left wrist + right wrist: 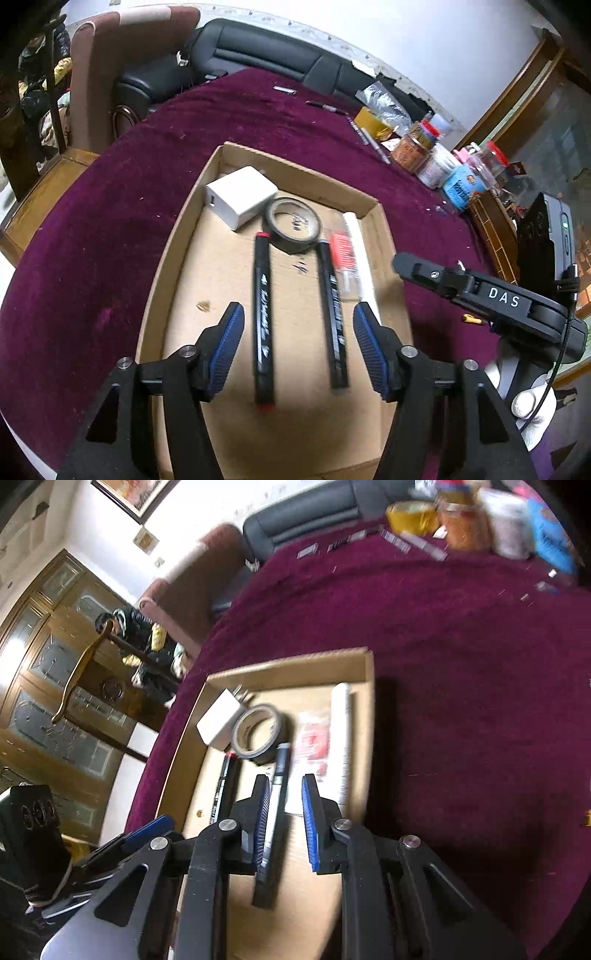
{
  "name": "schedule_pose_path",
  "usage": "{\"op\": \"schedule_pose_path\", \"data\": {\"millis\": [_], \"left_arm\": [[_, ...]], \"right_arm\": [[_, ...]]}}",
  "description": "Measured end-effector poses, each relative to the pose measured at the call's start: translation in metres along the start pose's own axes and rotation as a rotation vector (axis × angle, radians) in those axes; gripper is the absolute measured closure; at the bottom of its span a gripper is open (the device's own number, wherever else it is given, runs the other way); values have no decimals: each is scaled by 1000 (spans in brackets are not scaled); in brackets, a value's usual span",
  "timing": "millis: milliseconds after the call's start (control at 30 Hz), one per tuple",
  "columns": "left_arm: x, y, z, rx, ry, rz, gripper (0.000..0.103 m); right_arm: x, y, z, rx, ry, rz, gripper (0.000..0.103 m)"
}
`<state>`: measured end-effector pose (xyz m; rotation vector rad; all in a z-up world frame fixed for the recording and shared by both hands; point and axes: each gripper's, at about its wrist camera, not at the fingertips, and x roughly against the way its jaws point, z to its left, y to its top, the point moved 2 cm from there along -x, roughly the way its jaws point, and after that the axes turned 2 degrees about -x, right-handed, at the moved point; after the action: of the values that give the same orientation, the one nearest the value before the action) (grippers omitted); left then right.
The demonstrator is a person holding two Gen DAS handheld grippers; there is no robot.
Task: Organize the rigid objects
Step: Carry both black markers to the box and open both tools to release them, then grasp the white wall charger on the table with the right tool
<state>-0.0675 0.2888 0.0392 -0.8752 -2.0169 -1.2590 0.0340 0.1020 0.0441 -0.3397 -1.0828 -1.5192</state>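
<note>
Simply black markers (264, 321) — red-capped

The box (177, 236) sits on the table (92, 258). Inside, the charger (240, 201) lies at the far left, the tape roll (293, 225) just right of it. Two markers (263, 317) (334, 317) lie side by side nearer the camera (roughly parallel). Jars (436, 162) stand beyond the box, far right.
</note>
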Motion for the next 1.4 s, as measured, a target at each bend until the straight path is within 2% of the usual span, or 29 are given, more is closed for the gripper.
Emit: {"op": "schedule_pose_path", "data": {"millis": [133,200,267,300,367,400,433,467,567,633,800,1000,1033,1100,1133,1167,1200,1233,1333,1400], "left_arm": [[-3,-12,-11,-18,14,-4,43],[-5,-18,-12,-10,1,5,43],[-6,-26,-15,10,-10,18,43],[-5,-28,-17,18,-21,19,43],[2,-34,-26,16,-40,8,43],[6,-36,-30,7,-46,-1,43],[11,-39,-37,-6,-54,-12,43],[15,-43,-44,-21,-63,-21,43],[20,-51,-68,-83,-90,-29,43],[19,-55,-84,-118,-109,-23,43],[9,-66,-116,-189,-125,23,43],[3,-77,-134,-221,-111,56,43],[2,-78,-136,-225,-104,59,43],[2,-80,-137,-226,-98,64,43],[1,-81,-137,-226,-95,66,43],[0,-81,-138,-226,-92,67,43],[-2,-81,-139,-227,-89,70,43],[-4,-82,-139,-226,-89,76,43],[-12,-85,-146,-228,-101,102,43],[-15,-89,-150,-238,-107,115,43]], "right_arm": [[39,-7,-10,58,-85,-113,88],[60,-13,-17,90,-145,-191,82],[84,-20,-25,116,-227,-295,65],[102,-24,-32,136,-287,-369,60],[126,-29,-40,159,-372,-470,39],[141,-32,-48,168,-416,-527,33],[154,-35,-58,172,-448,-571,18],[164,-37,-68,171,-465,-594,15],[187,-28,-123,62,-470,-537,15],[201,-23,-174,-86,-426,-479,15],[219,-22,-269,-339,-412,-453,15],[205,-13,-323,-422,-484,-423,16],[200,-12,-329,-426,-475,-406,20],[183,-8,-336,-427,-441,-352,37],[179,-8,-330,-394,-467,-355,41],[176,-9,-326,-362,-457,-342,50],[168,-11,-317,-330,-419,-311,51],[163,-13,-308,-298,-397,-296,57],[145,-21,-280,-205,-314,-239,57],[133,-28,-253,-137,-189,-201,57]]}}
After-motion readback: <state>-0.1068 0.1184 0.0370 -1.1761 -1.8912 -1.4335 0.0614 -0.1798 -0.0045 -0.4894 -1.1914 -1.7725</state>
